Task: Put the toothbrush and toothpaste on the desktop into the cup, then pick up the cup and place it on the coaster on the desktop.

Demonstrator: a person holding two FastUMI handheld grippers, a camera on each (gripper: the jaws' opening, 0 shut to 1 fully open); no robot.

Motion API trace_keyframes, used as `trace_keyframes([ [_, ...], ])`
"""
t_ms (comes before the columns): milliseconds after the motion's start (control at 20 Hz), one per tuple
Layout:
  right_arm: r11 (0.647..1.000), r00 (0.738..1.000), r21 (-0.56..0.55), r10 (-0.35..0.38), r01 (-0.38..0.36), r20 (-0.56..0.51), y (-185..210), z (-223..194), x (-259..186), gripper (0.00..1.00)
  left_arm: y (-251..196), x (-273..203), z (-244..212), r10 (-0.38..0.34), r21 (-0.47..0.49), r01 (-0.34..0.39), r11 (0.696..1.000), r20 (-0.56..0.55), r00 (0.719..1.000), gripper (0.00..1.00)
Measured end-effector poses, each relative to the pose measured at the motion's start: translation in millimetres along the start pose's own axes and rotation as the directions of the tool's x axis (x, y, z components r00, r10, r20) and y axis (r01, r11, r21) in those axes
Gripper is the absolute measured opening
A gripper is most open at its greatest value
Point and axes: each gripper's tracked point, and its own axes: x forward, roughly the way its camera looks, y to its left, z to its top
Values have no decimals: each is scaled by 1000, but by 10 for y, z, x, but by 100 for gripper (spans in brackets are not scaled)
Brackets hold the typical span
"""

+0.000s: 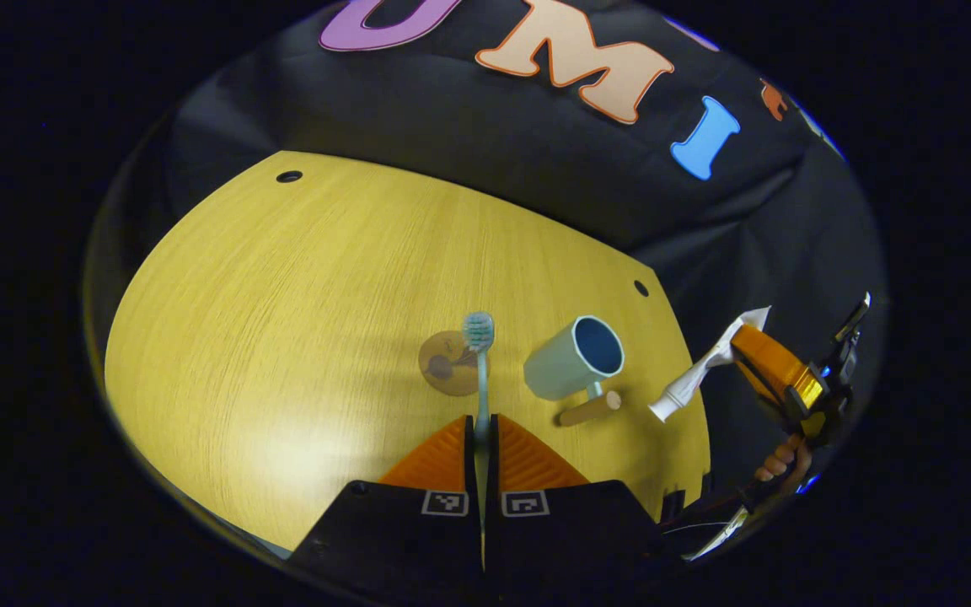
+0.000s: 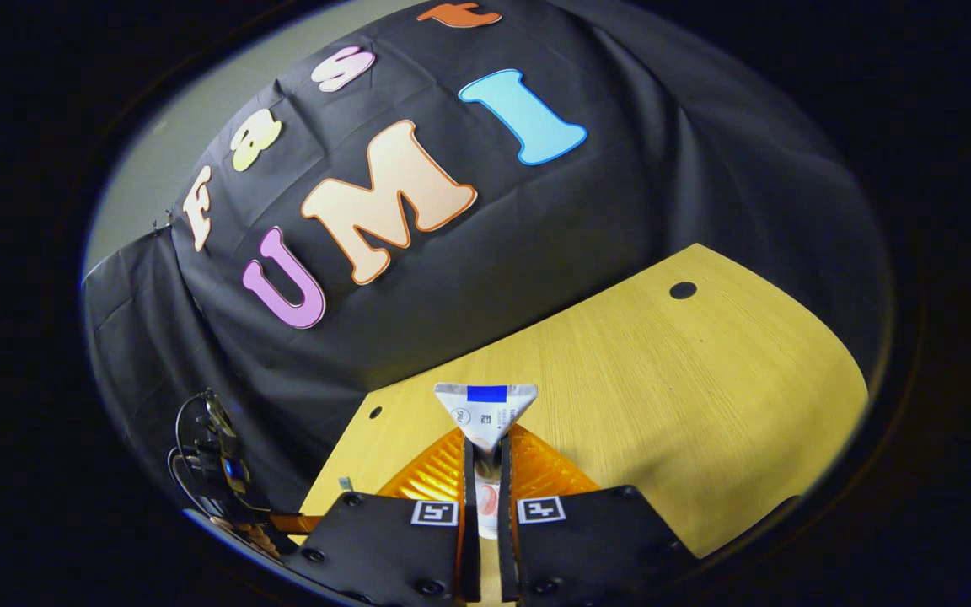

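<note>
Toothbrush (image 1: 480, 371) is pinched by its handle in the left gripper (image 1: 482, 432), jaws narrow on it, bristle head fwd and clear of the desk (image 1: 283, 295), prob. so it can drop handle-first into the cup (image 1: 574, 358). Toothpaste (image 2: 486, 417) is clamped between the right gripper (image 2: 485, 472) jaws w/ crimped end fwd; left gripper view shows its cap end pointing down twd the cup. Cup sits just right of the coaster (image 1: 450, 364), mouth open, nothing seen inside. Count: 1 toothbrush, 1 toothpaste, 1 cup, 1 coaster, 2 grippers.
</note>
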Motion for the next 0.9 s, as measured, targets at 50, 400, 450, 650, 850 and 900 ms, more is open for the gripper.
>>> trace_keyframes([
  [50,1000,1000,1,18,-18,12,-5,32,21,11,-42,7,85,-16,-10,16,1000,29,999,0],
  [400,995,990,-55,85,-79,114,-110,139,-78,10,-466,30,789,-150,-67,180,981,311,938,0],
  [450,995,989,-49,88,-82,120,-123,153,-20,10,-531,32,872,-168,-49,197,979,348,922,0],
  [650,993,987,-84,98,-88,127,-55,168,241,9,-719,38,1115,-212,6,233,972,444,871,0],
  [850,978,990,-194,99,-78,99,-101,-61,339,10,-775,185,1292,-227,26,249,968,510,830,0],
  [900,973,991,-216,101,-80,90,-84,-114,361,10,-793,253,1299,-228,43,242,969,518,824,0],
])
